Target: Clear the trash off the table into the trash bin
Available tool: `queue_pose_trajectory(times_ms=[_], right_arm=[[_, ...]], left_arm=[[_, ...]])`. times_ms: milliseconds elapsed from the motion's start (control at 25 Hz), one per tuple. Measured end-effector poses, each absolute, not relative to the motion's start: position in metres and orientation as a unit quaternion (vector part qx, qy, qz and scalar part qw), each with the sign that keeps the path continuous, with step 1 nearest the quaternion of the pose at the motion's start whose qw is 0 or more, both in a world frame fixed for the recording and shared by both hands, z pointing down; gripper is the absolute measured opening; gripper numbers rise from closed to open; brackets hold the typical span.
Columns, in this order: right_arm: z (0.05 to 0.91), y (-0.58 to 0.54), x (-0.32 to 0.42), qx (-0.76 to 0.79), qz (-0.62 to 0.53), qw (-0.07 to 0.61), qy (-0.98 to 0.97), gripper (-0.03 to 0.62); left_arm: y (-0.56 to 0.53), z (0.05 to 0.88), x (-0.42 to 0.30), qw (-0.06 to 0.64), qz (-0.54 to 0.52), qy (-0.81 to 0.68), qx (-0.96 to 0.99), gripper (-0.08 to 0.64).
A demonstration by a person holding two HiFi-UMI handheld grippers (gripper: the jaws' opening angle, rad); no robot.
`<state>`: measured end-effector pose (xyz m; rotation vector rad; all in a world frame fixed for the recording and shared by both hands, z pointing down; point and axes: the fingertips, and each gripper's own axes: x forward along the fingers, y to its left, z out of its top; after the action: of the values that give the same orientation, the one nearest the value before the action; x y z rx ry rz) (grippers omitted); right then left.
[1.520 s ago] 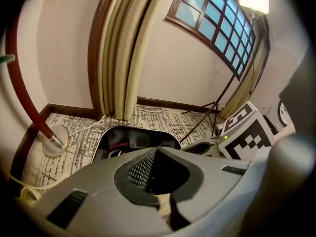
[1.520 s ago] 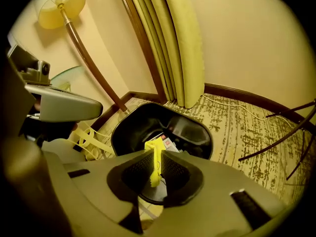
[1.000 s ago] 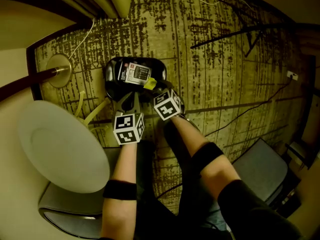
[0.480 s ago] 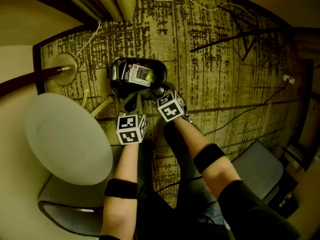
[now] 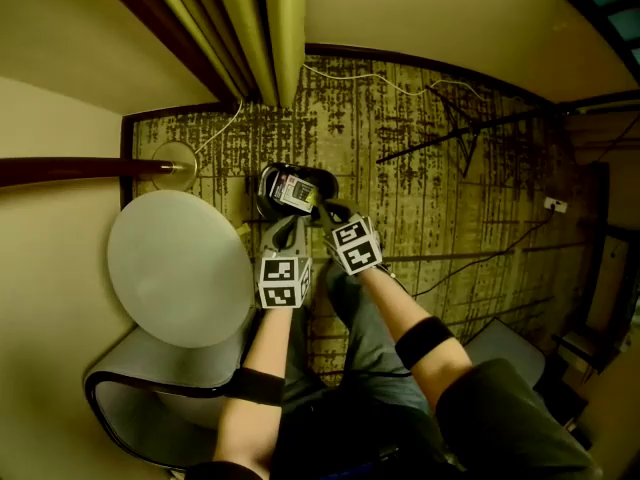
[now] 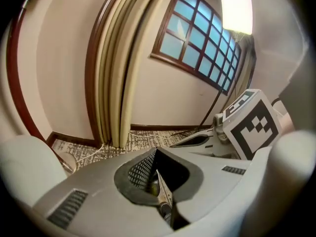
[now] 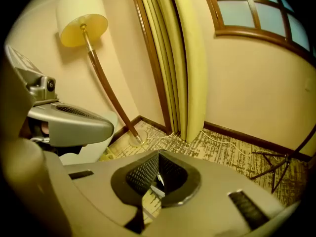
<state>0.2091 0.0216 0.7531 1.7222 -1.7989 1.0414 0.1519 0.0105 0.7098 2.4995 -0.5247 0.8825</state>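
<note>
The black trash bin (image 5: 268, 196) stands on the patterned carpet beyond both grippers, with a white and black printed package (image 5: 294, 192) lying in it. My left gripper (image 5: 286, 224) hangs above the bin's near rim, its jaws shut with nothing held (image 6: 157, 176). Just to its right, over the bin's right rim, my right gripper (image 5: 328, 209) is also shut and empty (image 7: 158, 174). A strip of printed trash shows through the gap under each pair of pads. The round white table (image 5: 178, 266) lies to the left with no trash showing on it.
A floor lamp's dark pole (image 5: 80, 171) and round base (image 5: 176, 157) stand left of the bin, curtains (image 5: 262, 28) behind. A grey chair (image 5: 140, 408) sits under the table's near side. A black stand (image 5: 470, 128) and cables cross the carpet at right.
Both grippers have lifted up away from the bin, and the head view has risen with them. The yellow scrap at the right gripper's tip one second ago is gone from sight.
</note>
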Motion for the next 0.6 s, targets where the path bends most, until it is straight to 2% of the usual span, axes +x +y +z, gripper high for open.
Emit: queue_pose_trajectory(times_ms=[280,600], right_arm=[[0.612,0.015,0.170,0.610,0.308,0.200,-0.702,0.000],[0.496,-0.026,0.104,0.550,0.248,0.190,-0.775,0.000]], left_arm=[[-0.001,0.567,0.099,0.194,0.261,-0.243,0.914,0.000],[-0.049,0.453,0.012,0.163,0.234,-0.343,0.895,0.000]])
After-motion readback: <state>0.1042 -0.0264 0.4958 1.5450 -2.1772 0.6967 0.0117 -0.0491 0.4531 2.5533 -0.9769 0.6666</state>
